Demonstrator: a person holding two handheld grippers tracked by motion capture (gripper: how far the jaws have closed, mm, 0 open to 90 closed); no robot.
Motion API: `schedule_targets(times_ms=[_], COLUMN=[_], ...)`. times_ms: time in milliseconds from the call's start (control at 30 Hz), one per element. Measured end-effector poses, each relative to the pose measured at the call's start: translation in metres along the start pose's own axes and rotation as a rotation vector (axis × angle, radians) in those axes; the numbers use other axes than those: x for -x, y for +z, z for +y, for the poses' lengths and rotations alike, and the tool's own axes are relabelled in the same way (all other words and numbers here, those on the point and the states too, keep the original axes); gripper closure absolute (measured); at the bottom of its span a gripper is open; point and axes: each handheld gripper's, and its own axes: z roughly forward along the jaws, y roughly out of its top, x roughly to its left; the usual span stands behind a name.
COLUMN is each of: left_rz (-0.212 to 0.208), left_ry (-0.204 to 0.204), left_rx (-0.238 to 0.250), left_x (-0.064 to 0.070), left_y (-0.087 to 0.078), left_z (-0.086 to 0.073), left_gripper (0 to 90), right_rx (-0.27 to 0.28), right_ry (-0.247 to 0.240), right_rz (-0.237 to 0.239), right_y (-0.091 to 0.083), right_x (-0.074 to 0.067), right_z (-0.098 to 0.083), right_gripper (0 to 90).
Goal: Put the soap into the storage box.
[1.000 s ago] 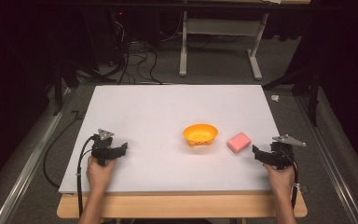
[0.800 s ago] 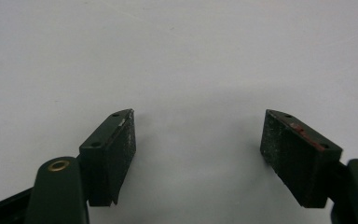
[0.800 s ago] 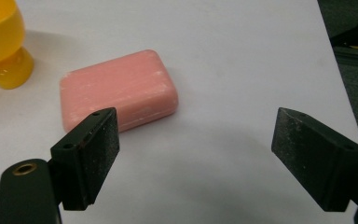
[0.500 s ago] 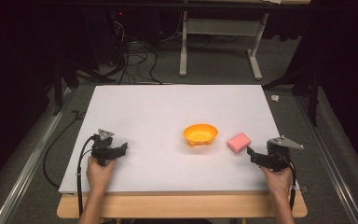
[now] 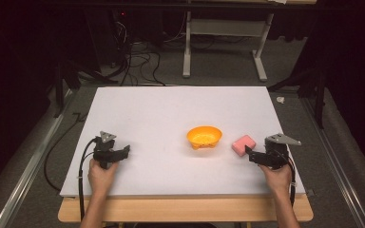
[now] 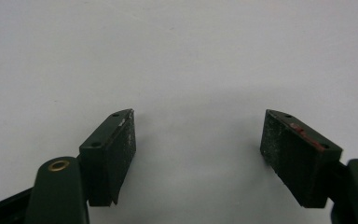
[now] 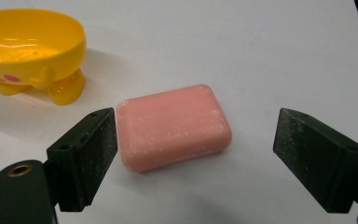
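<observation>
While the left tongs (image 5: 123,153) rest spread and empty at the lower left of the counter (image 5: 171,109), the right tongs (image 5: 248,153) have slid leftward over the last second and now stand just short of the pink soap (image 5: 244,145), lower right of centre. Their jaws gape wide, the bar lying between them, ungripped. A pickup looks imminent, perhaps for the yellow dish (image 5: 204,137) nearby.

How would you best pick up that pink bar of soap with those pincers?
Probably across its two long flat sides, coming in low from the person's side. The pink soap lies flat on the table, rounded at its corners, and the right gripper already has its jaws open wide, one on either side of it.
</observation>
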Motion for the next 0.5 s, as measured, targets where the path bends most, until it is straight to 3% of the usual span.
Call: schedule_targets(times_ms=[500], left_rz=[0.000], left_ry=[0.001], left_rx=[0.000], left_x=[0.000], left_y=[0.000], left_z=[0.000], left_gripper=[26.9], right_rx=[-0.018], right_ry=[-0.048], right_rz=[0.037], right_y=[0.017], right_x=[-0.007], right_z=[0.014], right_gripper=[12.0])
